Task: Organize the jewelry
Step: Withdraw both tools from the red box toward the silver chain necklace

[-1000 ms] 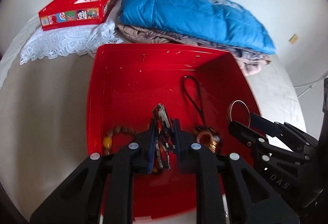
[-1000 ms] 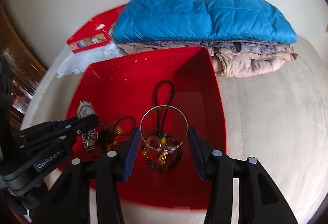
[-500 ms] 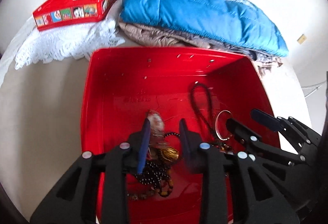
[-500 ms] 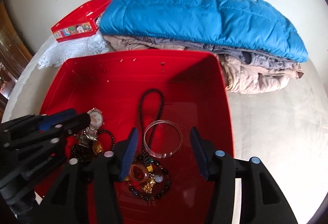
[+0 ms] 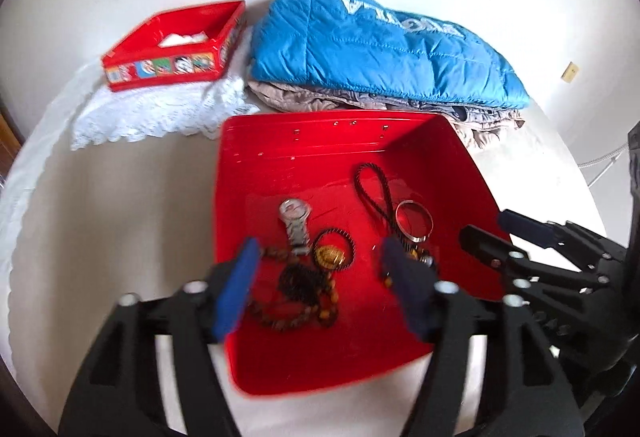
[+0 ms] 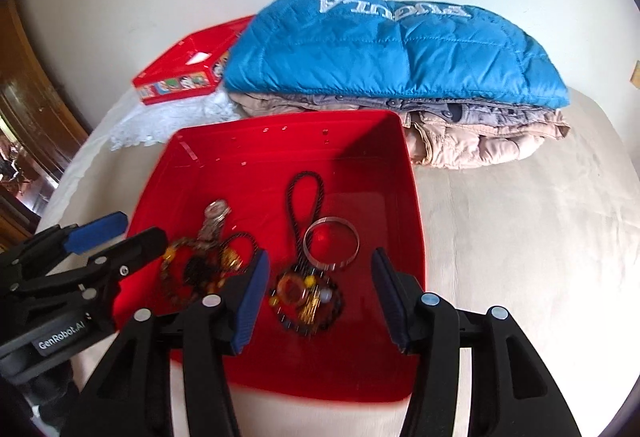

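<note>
A red tray (image 5: 320,141) (image 6: 412,197) on the table holds the jewelry. In it lie a silver watch (image 5: 295,221) (image 6: 212,219), a brown and black bead pile (image 5: 300,289) (image 6: 196,273), a gold pendant (image 5: 329,256), a black cord loop (image 5: 374,183) (image 6: 306,197), a silver bangle (image 5: 415,221) (image 6: 331,243) and a beaded charm (image 6: 306,297). My left gripper (image 5: 320,273) (image 6: 116,233) is open and empty above the bead pile. My right gripper (image 6: 320,285) (image 5: 492,233) is open and empty above the charm and bangle.
A small red box with cartoon stickers (image 5: 176,45) (image 6: 188,71) stands on a white lace cloth (image 5: 160,109) at the back left. A folded blue jacket (image 5: 380,49) (image 6: 392,45) lies on beige clothes behind the tray.
The left gripper let go of the watch and opened wide; the right gripper released the bangle into the tray. Both grippers have pulled back from the tray.
</note>
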Motion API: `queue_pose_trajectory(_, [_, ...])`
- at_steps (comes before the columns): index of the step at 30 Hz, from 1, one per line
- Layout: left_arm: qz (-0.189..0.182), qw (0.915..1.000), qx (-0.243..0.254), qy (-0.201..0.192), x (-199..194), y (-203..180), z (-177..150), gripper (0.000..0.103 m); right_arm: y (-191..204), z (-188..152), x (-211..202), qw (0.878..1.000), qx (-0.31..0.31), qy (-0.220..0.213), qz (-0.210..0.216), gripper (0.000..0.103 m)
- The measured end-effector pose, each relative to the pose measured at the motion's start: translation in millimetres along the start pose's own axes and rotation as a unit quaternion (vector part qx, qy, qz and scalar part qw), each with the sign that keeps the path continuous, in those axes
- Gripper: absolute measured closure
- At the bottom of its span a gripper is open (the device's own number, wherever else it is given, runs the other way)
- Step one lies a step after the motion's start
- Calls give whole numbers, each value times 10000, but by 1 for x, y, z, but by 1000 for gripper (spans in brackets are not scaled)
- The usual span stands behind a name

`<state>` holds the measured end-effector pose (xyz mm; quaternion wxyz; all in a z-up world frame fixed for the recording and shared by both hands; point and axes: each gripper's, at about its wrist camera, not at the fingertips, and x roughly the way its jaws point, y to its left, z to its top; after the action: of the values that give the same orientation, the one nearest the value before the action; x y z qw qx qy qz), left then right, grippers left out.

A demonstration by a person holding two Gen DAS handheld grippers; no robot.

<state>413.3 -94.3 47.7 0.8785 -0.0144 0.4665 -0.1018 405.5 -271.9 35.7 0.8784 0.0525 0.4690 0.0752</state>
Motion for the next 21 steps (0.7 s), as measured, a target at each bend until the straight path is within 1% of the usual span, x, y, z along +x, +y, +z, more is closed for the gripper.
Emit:
queue_pose_trajectory(2, [18, 9999, 65, -99, -15, 1, -16, 28, 1, -17, -15, 9999, 25, -56, 84, 39])
queue_pose_trajectory(4, [-24, 9999, 97, -117, -26, 2, -32, 21, 3, -34, -28, 9998, -10, -90, 160, 38])
queue_pose_trajectory(6, [-8, 9998, 117, -183, -39, 2, -51, 19, 4, -50, -39, 9997, -6, -128, 208, 36])
queue_pose_trajectory(7, [8, 9997, 138, -222, -44, 1, -58, 16, 5, -59, -46, 9996, 2, -156, 214, 35])
queue_pose_trajectory(11, [133, 9988, 256, -388, -68, -3, -94, 14, 7, -88, -67, 9992, -6, -233, 310, 33])
queue_pose_trajectory(13, [192, 9985, 220, -458, -80, -2, -110, 13, 9, -99, -76, 9991, -12, -247, 344, 30])
queue_pose_trajectory(15, [222, 9981, 175, -539, -92, 0, -127, 12, 12, -110, -84, 9990, -55, -269, 349, 25])
queue_pose_trajectory(19, [347, 9967, 121, -718, -111, 1, -155, 11, 20, -136, -96, 9990, -178, -263, 299, 20])
queue_pose_trajectory(21, [322, 9971, 84, -688, -117, 2, -169, 10, 22, -148, -97, 9990, -191, -196, 352, 17])
